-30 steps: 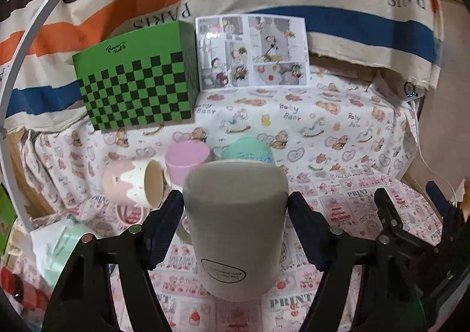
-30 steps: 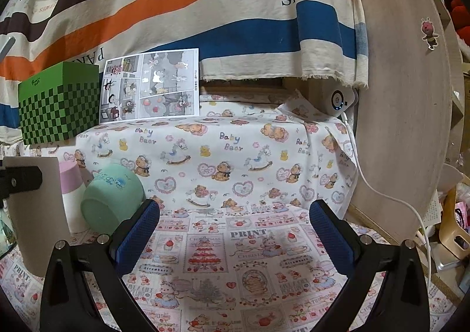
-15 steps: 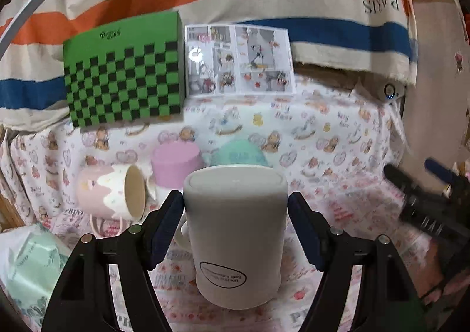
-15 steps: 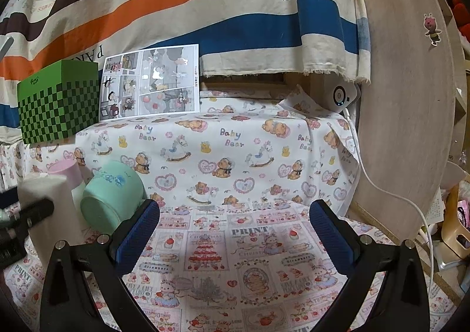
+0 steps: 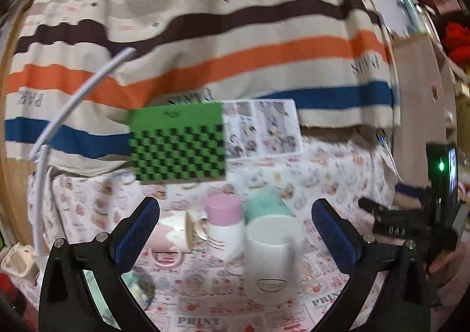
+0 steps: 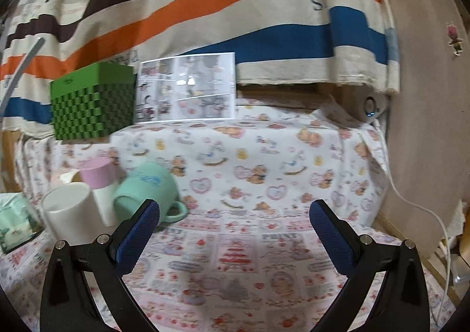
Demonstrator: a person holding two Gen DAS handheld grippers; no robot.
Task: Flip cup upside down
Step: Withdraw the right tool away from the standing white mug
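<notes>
Left wrist view, somewhat blurred: left gripper (image 5: 235,226) with blue-padded fingers spread wide, gripping nothing. White ceramic cup (image 5: 272,258) stands base-up on the patterned tablecloth (image 5: 337,167) between the fingers, nearer the right one and touching neither; oval label low on its wall. Behind it a pink-and-white cup (image 5: 223,227), also base-up, a mint-green mug (image 5: 265,205), and a pink mug with cream interior (image 5: 173,233) lying on its side. Green checkered box (image 5: 177,144) and a printed photo sheet (image 5: 263,129) stand against the striped cloth backdrop (image 5: 205,38). Right wrist view: right gripper (image 6: 234,229) likewise spread, nothing between the fingers. The white cup (image 6: 72,211) stands far left, just beside the pink-and-white cup (image 6: 98,185); mint mug (image 6: 149,189) tilted on its side, handle toward the near side.
</notes>
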